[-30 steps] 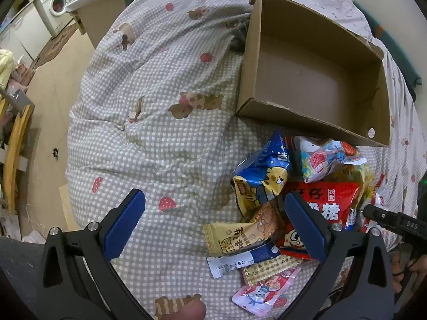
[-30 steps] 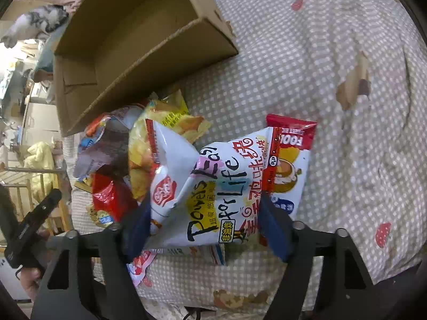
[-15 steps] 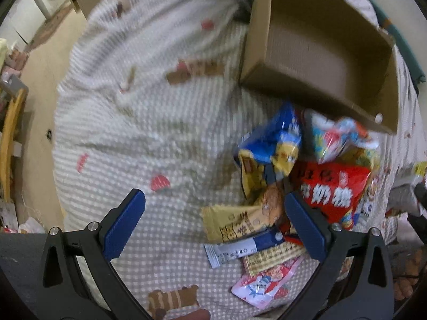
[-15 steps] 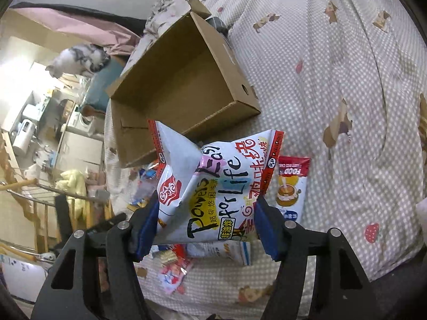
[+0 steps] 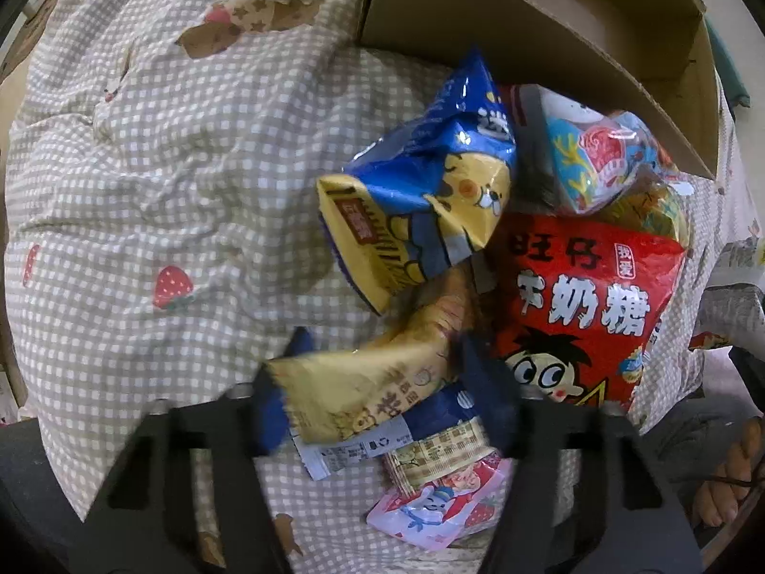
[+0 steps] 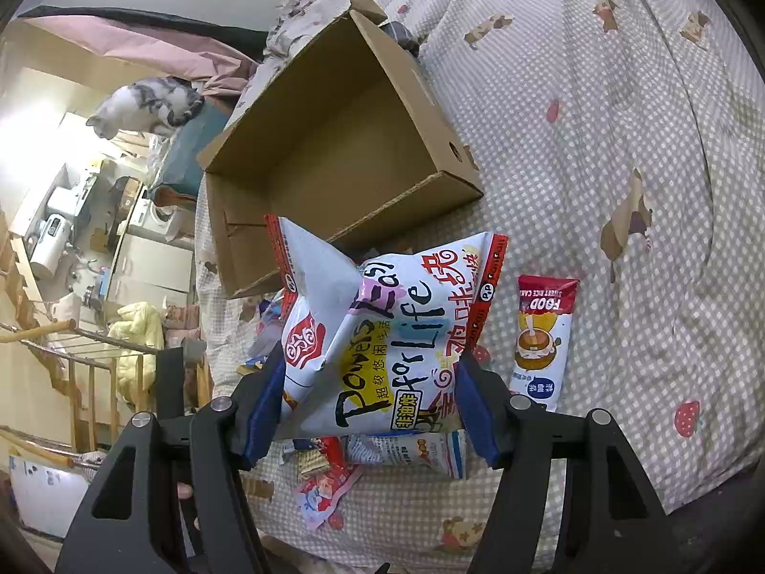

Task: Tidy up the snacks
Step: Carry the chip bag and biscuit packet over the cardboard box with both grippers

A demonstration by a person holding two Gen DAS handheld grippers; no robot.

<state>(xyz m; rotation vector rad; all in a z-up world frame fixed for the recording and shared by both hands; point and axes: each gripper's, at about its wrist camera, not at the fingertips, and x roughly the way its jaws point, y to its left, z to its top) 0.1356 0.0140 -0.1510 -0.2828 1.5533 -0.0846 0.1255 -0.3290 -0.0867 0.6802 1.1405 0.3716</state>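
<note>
Right claw point(image 6: 368, 402) clamped on white chip bag point(image 6: 382, 335), raised above bed point(image 6: 621, 143) before empty cardboard box point(image 6: 344, 143); left claw point(image 5: 382, 402) closing around yellow snack packet point(image 5: 363, 382), grip uncertain.

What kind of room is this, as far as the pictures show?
Probably a bedroom at home: a checked quilt with strawberry prints lies under the cardboard box, and a cat sits behind.

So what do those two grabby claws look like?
Both match. The right gripper has a black plastic frame with triangle-shaped holes, round silver screws, and two flat blue pads as fingertips. The left gripper is the same black frame with blue pads, just blurry here. No cables or sleeves show.
</note>
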